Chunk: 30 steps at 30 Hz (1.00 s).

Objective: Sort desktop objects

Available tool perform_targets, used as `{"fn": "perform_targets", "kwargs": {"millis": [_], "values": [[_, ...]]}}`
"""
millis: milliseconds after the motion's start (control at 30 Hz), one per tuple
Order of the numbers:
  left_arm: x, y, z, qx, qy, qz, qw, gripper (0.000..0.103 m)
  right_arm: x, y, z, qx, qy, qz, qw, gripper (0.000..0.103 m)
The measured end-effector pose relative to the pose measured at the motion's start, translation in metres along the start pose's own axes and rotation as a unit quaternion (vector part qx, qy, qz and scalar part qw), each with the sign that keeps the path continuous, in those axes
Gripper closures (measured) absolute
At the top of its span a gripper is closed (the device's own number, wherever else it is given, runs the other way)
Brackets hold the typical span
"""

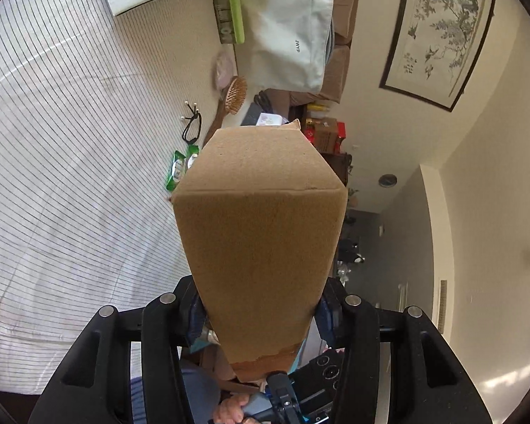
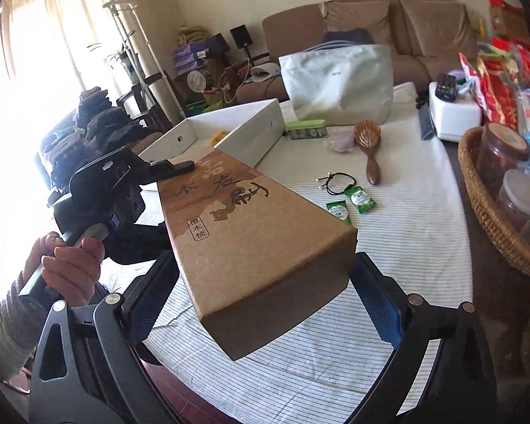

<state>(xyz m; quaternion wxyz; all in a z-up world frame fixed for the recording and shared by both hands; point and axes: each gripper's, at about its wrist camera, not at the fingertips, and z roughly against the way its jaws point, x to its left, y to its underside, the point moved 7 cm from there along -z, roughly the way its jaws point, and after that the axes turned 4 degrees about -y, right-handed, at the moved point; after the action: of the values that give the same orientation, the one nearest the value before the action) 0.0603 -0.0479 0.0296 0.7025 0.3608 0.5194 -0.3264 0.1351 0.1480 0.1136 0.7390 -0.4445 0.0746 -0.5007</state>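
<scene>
A long brown cardboard box [image 1: 261, 233] with dark printed characters is held up over the striped tablecloth [image 2: 406, 247]. My left gripper [image 1: 261, 318] is shut on one end, its blue pads pressed on both sides. In the right wrist view the same box [image 2: 251, 233] reaches toward me, and a hand [image 2: 70, 265] holds the left gripper at its far end. My right gripper [image 2: 261, 304] stands open around the near end, and its blue pads [image 2: 378, 304] sit beside the box without pressing on it.
On the cloth lie a wooden hairbrush [image 2: 367, 141], black hair ties [image 2: 335, 182], two green candy packets [image 2: 351, 201] and a green pill case [image 2: 305, 129]. A white open tray [image 2: 251, 123] and a pale bag [image 2: 339, 81] stand behind. A wicker basket [image 2: 477, 190] with jars sits at the right.
</scene>
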Motion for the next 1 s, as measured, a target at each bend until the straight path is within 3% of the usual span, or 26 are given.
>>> {"fn": "perform_targets", "kwargs": {"millis": [233,333,400,467,567,633,767,800,867,933,1000], "values": [[0.001,-0.002,0.024,0.015,-0.005,-0.012,0.9998,0.052,0.009,-0.007,-0.016,0.029,-0.047,0.029,0.998,0.006],[0.012,-0.001,0.034,-0.001,-0.006,0.001,1.0000,0.051,-0.001,0.004,-0.035,0.065,-0.089,-0.021,0.994,0.004],[0.021,-0.001,0.038,-0.013,0.017,0.028,0.9994,0.051,-0.010,0.016,-0.044,0.065,-0.116,-0.093,0.987,0.001],[0.029,-0.001,0.040,-0.024,0.037,0.048,0.9979,0.051,-0.024,0.032,-0.048,0.050,-0.180,-0.206,0.960,0.001],[0.034,-0.001,0.045,-0.049,0.037,0.052,0.9967,0.051,-0.052,0.062,-0.048,0.021,-0.201,-0.349,0.915,0.000],[0.034,-0.002,0.047,-0.066,0.036,0.047,0.9961,0.051,-0.057,0.072,-0.049,0.005,-0.221,-0.406,0.887,0.000],[0.027,0.000,0.047,-0.087,0.029,0.026,0.9955,0.051,-0.054,0.051,-0.049,-0.052,-0.239,-0.431,0.868,0.000],[0.026,0.001,0.046,-0.089,0.032,0.024,0.9953,0.051,-0.050,0.041,-0.051,-0.061,-0.251,-0.434,0.863,0.002],[0.022,0.002,0.049,-0.095,0.035,0.020,0.9946,0.051,-0.045,0.027,-0.058,-0.069,-0.245,-0.452,0.855,0.016],[0.018,0.003,0.053,-0.098,0.040,0.015,0.9943,0.052,-0.042,0.024,-0.070,-0.053,-0.242,-0.468,0.848,0.051],[0.018,0.001,0.060,-0.100,0.035,0.014,0.9943,0.052,-0.039,0.018,-0.077,-0.057,-0.243,-0.462,0.851,0.051]]}}
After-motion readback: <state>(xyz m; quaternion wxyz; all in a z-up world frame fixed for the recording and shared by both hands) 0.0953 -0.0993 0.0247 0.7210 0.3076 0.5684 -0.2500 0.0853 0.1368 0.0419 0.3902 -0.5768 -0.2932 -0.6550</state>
